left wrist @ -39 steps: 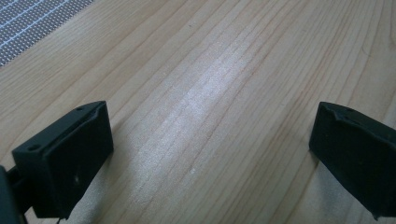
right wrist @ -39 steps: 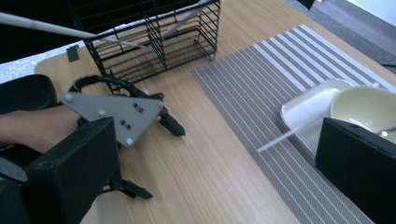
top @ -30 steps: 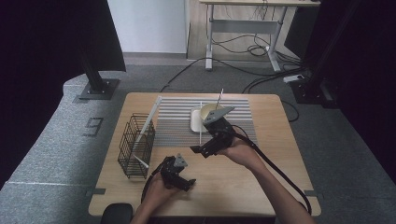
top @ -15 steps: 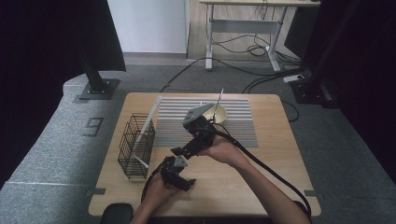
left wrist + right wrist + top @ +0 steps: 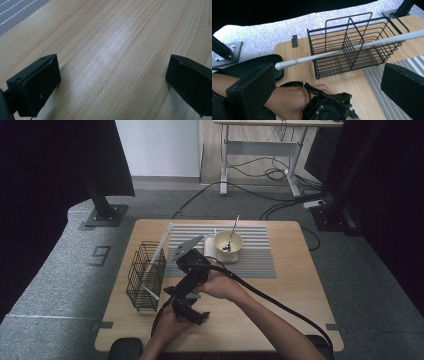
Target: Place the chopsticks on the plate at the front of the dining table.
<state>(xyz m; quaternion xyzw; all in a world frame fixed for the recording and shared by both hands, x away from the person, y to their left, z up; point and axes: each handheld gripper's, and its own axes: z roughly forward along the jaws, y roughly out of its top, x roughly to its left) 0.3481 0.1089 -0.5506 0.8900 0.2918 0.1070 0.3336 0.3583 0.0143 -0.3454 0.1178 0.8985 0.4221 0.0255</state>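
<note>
Light wooden bench (image 5: 280, 295): black wire divided basket (image 5: 145, 276) at left, long white rod (image 5: 352, 46) leaning across it. Left tongs (image 5: 112, 82) gaping, empty, over bare wood. Right tongs (image 5: 324, 82) gaping, empty, facing basket.

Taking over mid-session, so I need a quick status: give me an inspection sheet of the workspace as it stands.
Surface: wooden table, with a striped mat on its far half.
Job's things: black wire basket at the left, a long white stick leaning across it; cream bowl on the mat, a spoon standing in it.
Clutter: nothing seen.
Grippers: left gripper open, low over bare wood; right gripper open, holding nothing, facing the basket.
Cables: a thick black cable trails from the right gripper; more cables lie on the floor.
Surroundings: grey carpet, a desk frame behind, black stands at both sides.
</note>
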